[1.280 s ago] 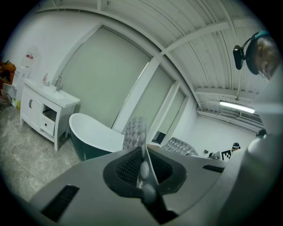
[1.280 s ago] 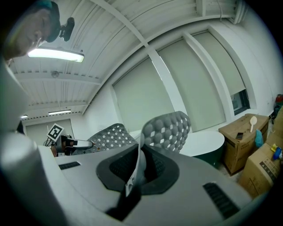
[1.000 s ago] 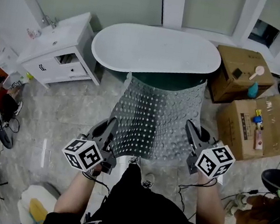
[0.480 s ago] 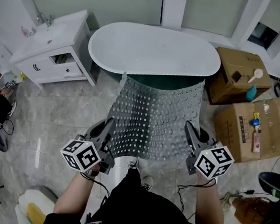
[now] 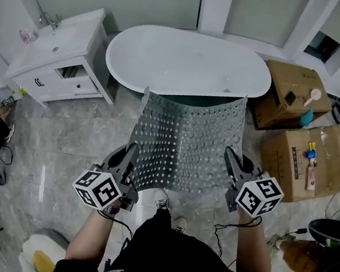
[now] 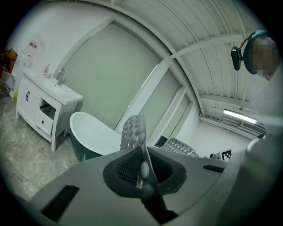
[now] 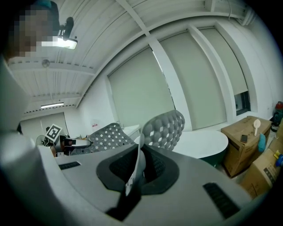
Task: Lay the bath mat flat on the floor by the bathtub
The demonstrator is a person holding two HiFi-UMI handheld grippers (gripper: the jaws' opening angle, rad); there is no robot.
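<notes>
Slippage at either corner is my main worry. The left gripper (image 6: 143, 167) and the right gripper (image 7: 134, 174) are each pressed together on a thin near corner of the bath mat (image 5: 184, 144), with little material inside the pinch. The grey, hole-dotted mat is held stretched between them above the marble floor (image 5: 62, 142), not lying flat. Its far edge reaches the dark side of the bathtub (image 5: 186, 62), and I cannot tell whether they touch.

If one corner slid out, the sheet would likely fold over itself. The far-left corner already curls upward and could crease against the tub. Cardboard boxes (image 5: 308, 158) crowd the right, a white vanity cabinet (image 5: 62, 57) stands to the left, and the person's shoe (image 5: 161, 199) sits under the near edge, where the mat could land.
</notes>
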